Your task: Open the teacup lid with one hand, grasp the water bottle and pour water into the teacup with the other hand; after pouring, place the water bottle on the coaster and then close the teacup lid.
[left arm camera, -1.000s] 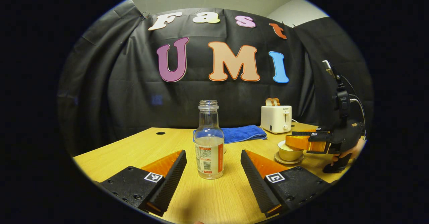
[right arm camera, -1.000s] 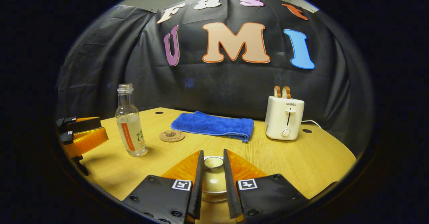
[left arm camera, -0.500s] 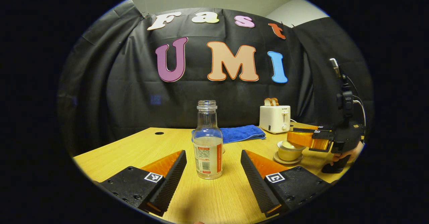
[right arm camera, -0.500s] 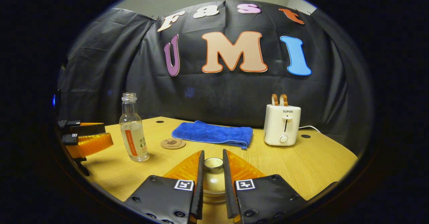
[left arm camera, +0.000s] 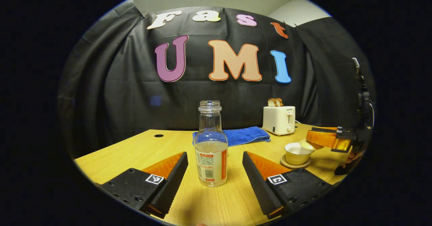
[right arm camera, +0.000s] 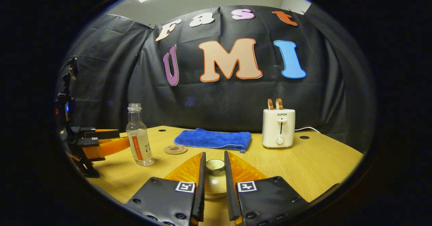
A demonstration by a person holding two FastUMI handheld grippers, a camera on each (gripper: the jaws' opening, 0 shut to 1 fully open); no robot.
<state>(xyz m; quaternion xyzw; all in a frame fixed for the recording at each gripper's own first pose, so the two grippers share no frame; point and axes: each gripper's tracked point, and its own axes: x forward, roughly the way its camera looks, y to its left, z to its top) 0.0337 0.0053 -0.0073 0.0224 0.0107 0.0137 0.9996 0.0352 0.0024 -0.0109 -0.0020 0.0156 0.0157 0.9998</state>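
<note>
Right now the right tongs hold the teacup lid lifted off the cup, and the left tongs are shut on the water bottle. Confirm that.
Not quite. The left tongs are open: in the left gripper view the water bottle stands between their fingers with a gap on each side. The rest holds: the right tongs grip the teacup lid, lifted off the teacup.

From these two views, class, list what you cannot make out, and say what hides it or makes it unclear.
- Inside of the teacup: left gripper view, too low an angle to tell whether it holds anything.
- Lid rim: right gripper view, hidden by the right claw fingers.
- Coaster pattern: right gripper view, too small.
- Left claw heel: left gripper view, cut off by the edge.
</note>
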